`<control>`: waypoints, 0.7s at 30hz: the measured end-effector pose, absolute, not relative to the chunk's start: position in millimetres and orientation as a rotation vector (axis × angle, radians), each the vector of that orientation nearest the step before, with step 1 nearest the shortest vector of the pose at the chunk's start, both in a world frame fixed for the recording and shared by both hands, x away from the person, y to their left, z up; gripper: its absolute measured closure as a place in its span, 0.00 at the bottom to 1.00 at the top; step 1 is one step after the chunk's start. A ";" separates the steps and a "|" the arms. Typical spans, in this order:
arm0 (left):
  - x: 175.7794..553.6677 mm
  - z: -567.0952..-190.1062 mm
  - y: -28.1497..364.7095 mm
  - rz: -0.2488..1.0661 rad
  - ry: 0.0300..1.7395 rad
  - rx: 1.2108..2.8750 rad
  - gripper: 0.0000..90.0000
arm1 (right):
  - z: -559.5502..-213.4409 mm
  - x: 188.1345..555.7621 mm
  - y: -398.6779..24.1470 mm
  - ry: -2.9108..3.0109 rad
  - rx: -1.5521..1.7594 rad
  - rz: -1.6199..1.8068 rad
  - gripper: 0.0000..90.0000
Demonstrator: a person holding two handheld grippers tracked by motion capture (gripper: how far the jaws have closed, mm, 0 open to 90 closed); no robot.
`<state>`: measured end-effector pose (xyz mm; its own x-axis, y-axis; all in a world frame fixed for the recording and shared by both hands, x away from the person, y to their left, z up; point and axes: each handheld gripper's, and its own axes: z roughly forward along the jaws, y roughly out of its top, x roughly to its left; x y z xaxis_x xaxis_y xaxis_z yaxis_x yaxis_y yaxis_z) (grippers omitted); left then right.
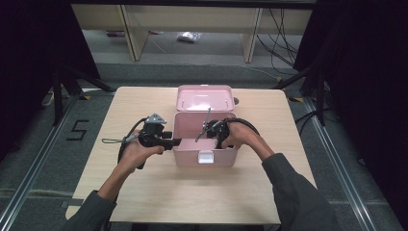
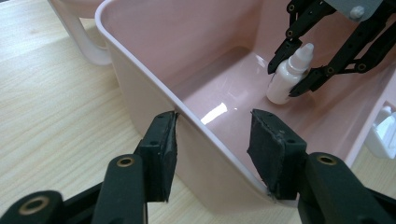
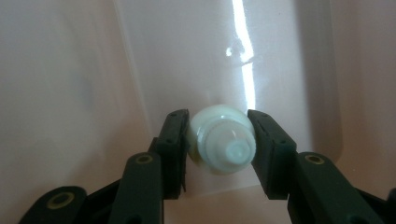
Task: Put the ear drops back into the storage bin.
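**Bottle held upright inside pink box; left tool bracing box wall**

Table [image 1: 144,202]: light wood, one pink box [image 1: 185,154] near its centre, a little toward the far edge. Lid [image 1: 205,98] swung open and back, lying toward the far edge. White latch [image 1: 205,157] on the box's near wall.

Right tool [image 2: 293,73]: enters the box from above on the right side, pointing down. Its pads are clamped on a small white bottle [image 3: 223,144], one on each side of the body, both touching. State: grasping the bottle.

Bottle: upright, nozzle cap up, inside the box. In the left gripper view [image 2: 289,74] its base is at or just over the box floor, toward the right wall; contact with the floor cannot be told. In the right gripper view the cap is seen end-on, against the glossy pink floor.

Left tool [image 2: 217,154]: at the left wall of the box, level, straddling the rim. One pad [image 2: 163,154] lies outside the wall, touching it near the rim; the other pad [image 2: 271,154] stands inside the box, with a gap between it and the wall. State: not clenched, jaws part open around the wall, nothing gripped.

Both hands on the tool handles, forearms in grey sleeves coming from the table's near edge. Cables loop behind each tool.
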<state>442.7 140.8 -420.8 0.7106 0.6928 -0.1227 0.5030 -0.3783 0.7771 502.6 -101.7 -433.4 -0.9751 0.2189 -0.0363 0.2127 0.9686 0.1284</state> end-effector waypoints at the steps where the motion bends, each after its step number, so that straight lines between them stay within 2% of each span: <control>1: 442.9 -420.8 140.9 0.283 0.907 2.059 0.57 | -433.4 502.3 -101.9 3.066 0.351 0.184 0.67; 13: 442.7 -420.6 140.7 0.289 0.905 2.063 0.57 | -438.1 505.7 -104.7 3.077 0.356 0.183 0.66; 21: 442.6 -420.6 140.5 0.289 0.906 2.064 0.57 | -429.8 503.1 -107.3 3.055 0.380 0.241 0.57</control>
<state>442.6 140.5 -420.6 0.7119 0.6928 -0.1146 0.4986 -0.3838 0.7772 503.1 -107.3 -429.8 -0.9683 0.2476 -0.0339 0.2392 0.9575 0.1612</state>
